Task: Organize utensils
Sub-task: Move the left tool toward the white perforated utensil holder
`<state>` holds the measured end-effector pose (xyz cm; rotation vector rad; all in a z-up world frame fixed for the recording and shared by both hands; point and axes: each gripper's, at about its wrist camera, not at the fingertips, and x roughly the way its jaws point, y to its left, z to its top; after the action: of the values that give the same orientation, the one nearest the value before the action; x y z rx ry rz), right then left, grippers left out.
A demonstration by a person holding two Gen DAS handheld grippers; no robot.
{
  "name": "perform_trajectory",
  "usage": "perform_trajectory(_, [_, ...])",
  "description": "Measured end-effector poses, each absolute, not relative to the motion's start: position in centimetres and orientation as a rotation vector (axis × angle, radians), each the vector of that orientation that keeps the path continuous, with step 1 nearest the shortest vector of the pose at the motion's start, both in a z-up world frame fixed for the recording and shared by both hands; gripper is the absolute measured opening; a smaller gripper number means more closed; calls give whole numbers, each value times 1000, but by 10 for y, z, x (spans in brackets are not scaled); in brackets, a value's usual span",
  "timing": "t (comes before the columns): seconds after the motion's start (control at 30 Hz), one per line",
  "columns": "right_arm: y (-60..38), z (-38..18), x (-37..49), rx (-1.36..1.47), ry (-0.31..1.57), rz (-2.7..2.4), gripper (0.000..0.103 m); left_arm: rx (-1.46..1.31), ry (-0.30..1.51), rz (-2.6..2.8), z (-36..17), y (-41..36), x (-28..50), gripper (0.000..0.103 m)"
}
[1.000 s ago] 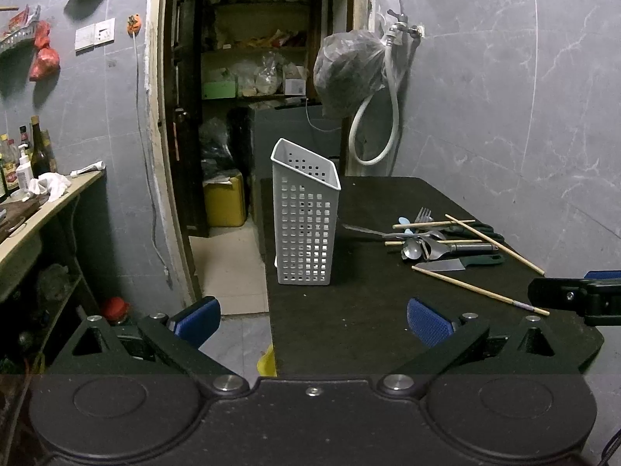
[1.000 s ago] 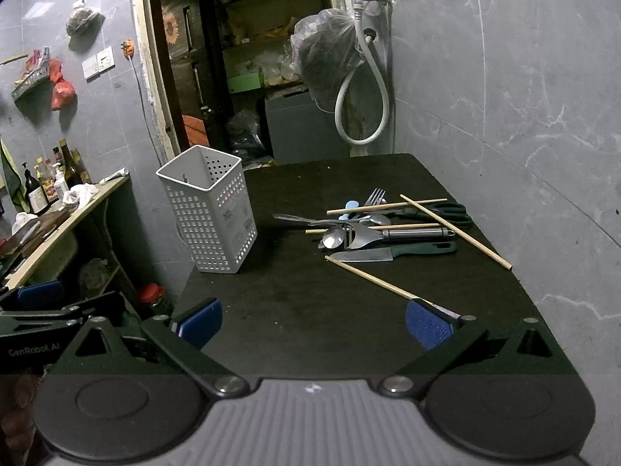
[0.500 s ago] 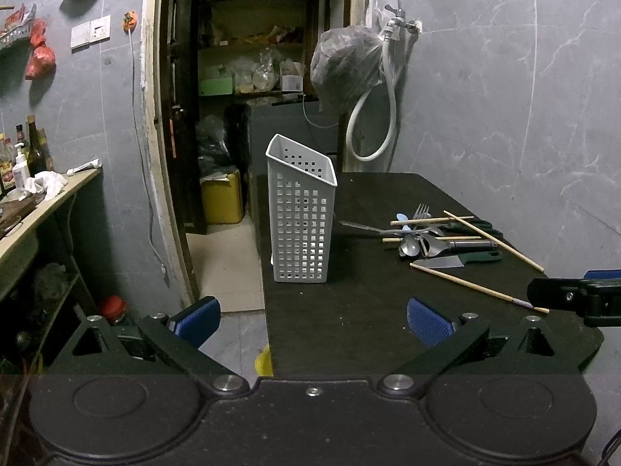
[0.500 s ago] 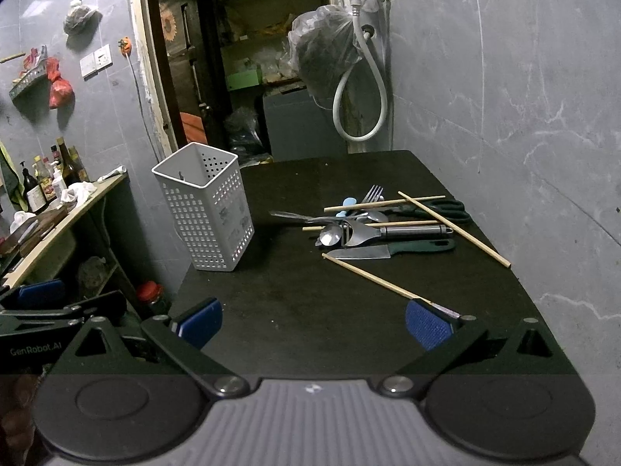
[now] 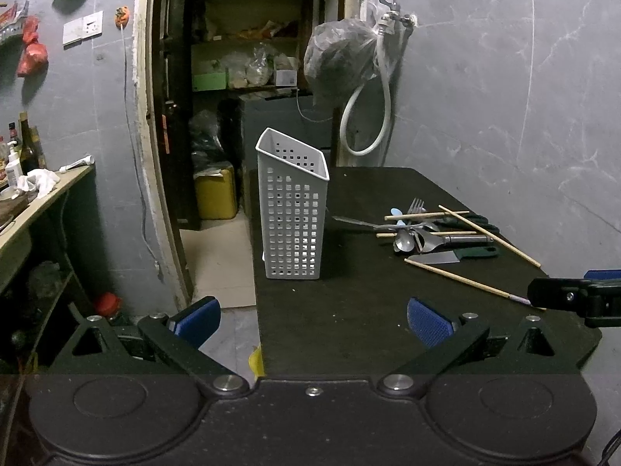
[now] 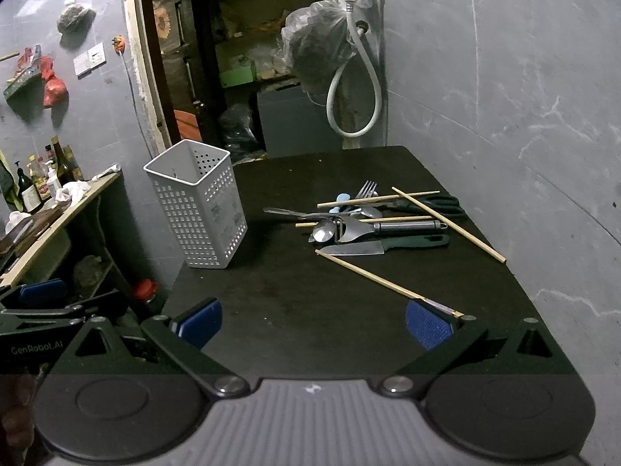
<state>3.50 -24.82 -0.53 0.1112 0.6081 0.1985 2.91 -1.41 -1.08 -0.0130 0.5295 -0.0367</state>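
Observation:
A white perforated utensil holder point(image 5: 293, 213) stands upright near the left edge of the black table point(image 5: 368, 310); it also shows in the right wrist view point(image 6: 200, 209). A pile of utensils point(image 6: 372, 221) lies mid-table: a fork, spoons, a green-handled knife point(image 6: 384, 246), scissors and several wooden chopsticks. One chopstick point(image 6: 380, 279) lies apart, its near end by my right gripper's right pad. My left gripper point(image 5: 312, 322) is open and empty at the table's near left corner. My right gripper point(image 6: 312, 324) is open and empty over the near table edge.
A grey wall runs along the table's right side. A hose and a hanging bag point(image 5: 341, 58) are behind the table. A doorway with shelves point(image 5: 240, 77) is at the back left. A counter with bottles point(image 6: 46, 194) stands to the left.
Both grippers have shifted slightly left and back; the holder and utensils have not moved. Both grippers stay open.

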Motion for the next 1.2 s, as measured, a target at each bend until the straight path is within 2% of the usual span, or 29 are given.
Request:
perform_trajectory(0.67, [-251, -12, 48, 122, 642, 190, 103, -7, 580, -38, -19, -21, 52, 102])
perform_trajectory(1.2, [-257, -33, 76, 133, 742, 195, 103, -4, 698, -35, -39, -27, 80, 102])
